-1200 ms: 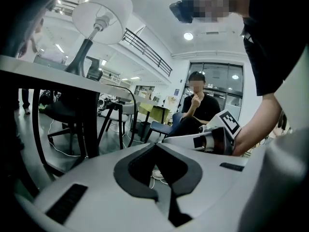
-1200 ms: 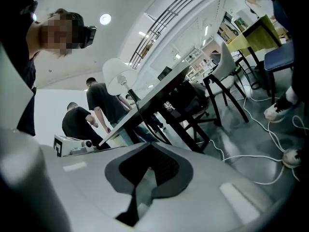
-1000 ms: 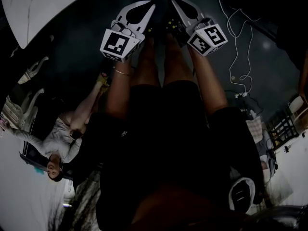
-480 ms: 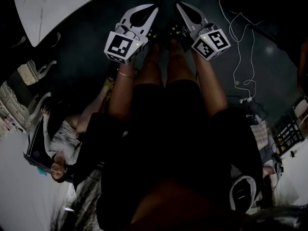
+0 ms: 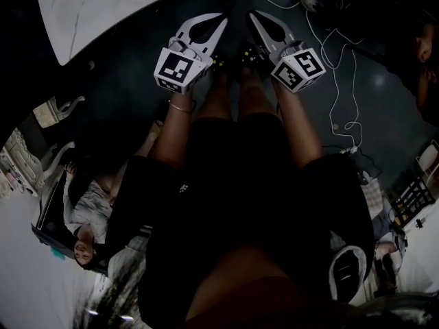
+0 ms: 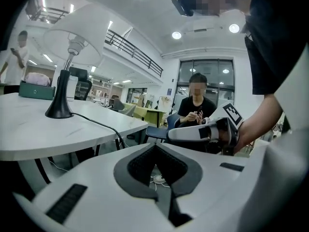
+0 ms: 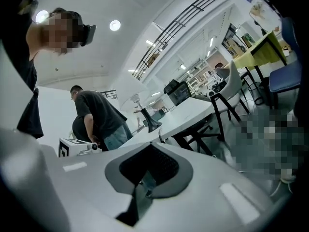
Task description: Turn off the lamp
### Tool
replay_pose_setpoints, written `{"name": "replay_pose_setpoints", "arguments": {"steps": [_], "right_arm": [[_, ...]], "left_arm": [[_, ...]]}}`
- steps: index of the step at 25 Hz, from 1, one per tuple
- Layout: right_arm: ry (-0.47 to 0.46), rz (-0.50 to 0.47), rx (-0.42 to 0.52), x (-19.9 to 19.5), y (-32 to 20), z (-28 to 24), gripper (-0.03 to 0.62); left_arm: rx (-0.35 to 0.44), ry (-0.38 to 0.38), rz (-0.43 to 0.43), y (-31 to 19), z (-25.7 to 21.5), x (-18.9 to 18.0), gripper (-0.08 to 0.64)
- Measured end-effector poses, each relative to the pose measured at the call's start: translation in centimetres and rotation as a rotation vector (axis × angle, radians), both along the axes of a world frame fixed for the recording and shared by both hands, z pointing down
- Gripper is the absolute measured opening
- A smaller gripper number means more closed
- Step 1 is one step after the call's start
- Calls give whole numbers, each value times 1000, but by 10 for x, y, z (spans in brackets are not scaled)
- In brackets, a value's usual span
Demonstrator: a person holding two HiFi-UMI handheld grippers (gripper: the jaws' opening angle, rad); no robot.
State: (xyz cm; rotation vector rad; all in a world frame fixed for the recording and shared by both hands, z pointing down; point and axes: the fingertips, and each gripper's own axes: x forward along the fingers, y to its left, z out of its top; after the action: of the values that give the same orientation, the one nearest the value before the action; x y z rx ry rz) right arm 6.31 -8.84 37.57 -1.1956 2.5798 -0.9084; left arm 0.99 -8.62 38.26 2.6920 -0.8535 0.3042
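Lamp point(image 6: 66, 62): white shade, black base, upright on table point(image 6: 43, 132).
My left gripper point(image 5: 218, 23): well off the lamp, jaws closed, empty.
My right gripper point(image 5: 255, 15): beside it, likewise closed, empty.

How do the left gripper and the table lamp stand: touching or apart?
Apart. In the left gripper view the table lamp stands on the white table, far beyond the tips of the left gripper.

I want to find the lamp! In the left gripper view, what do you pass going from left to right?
Standing person → green box → lamp → seated person → bare forearm.
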Motion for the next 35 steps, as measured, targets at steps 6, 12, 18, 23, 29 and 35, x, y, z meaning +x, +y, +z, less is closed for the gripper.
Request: {"name": "replay_pose_setpoints", "arguments": {"steps": [6,12,18,23,29,35], "right_arm": [[10,-10,30,-2,0,-28,2],[26,-66,87,-12,9,-52,0],[28,-65,91,-10,4,-62,0],[32,-85,115,-11,-3,-81,0],[52,-89,151,-8,-19,-104,0],[14,-102,238,-10,-27,-133,0]], "left_arm": [[5,6,4,4,-19,1,6],[16,36,-1,9,-39,2,6],[28,33,-10,5,-52,-1,6],[36,47,-23,-4,-70,0,6],[61,79,-36,-19,-87,3,6],[102,105,-64,-37,-117,10,6]]}}
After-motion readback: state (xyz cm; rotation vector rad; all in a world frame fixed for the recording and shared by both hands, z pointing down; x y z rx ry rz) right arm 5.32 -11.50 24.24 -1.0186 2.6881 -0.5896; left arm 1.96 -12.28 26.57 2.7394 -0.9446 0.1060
